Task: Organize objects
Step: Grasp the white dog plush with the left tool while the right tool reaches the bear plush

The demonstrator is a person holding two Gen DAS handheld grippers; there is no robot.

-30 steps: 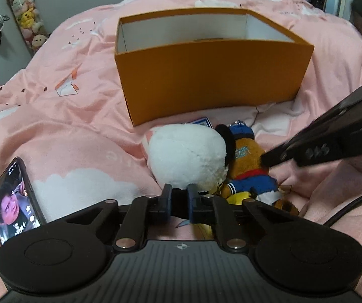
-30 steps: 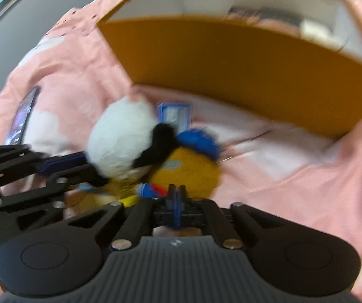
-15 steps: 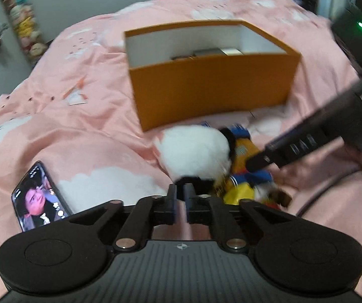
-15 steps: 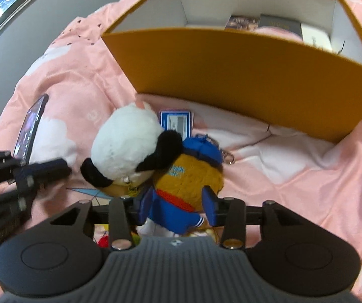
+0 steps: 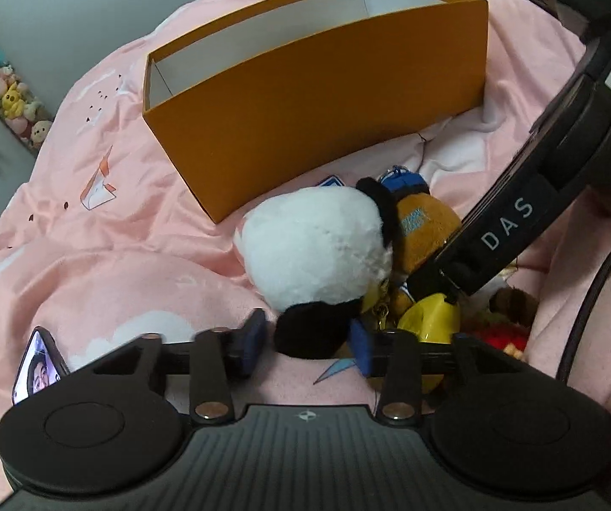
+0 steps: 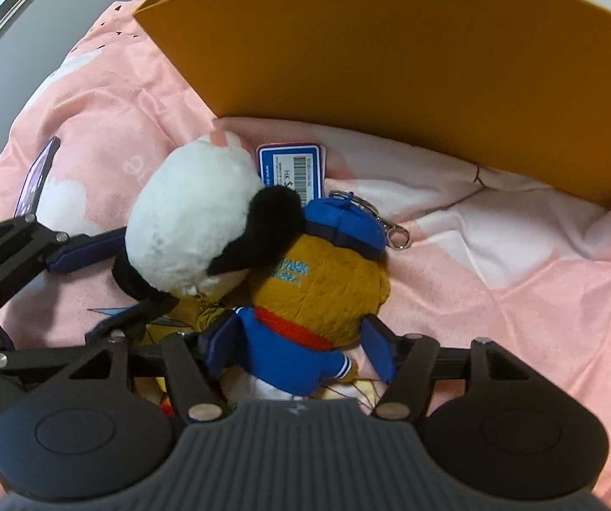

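Left claw: I have the left gripper point(image 5: 305, 343) with its jaws opening, straddling the black lower part of the white plush point(image 5: 316, 247); the pads do not look pressed in.
Right claw: my right gripper point(image 6: 301, 343) is opening too, with the orange plush point(image 6: 322, 285) in its blue jacket between the jaws, not clamped.
Targets: both toys lie touching, at 6 o'clock of the orange box point(image 5: 326, 98).
Risk, tangle: I judge the keyring clip point(image 6: 397, 236) or the white plush's black ear, lying over the orange one, could drag the neighbour along.
Risk, collision: my two claws sit close; closing both may knock them together.
Risk, stray: the yellow toy point(image 5: 431, 319) underneath could get pinched.
Surface: soft pink bedding point(image 5: 105, 255), rumpled, so toys sink.
Room: phone point(image 5: 39, 366) at 8 o'clock; toy shelf point(image 5: 7, 98) by a grey wall.
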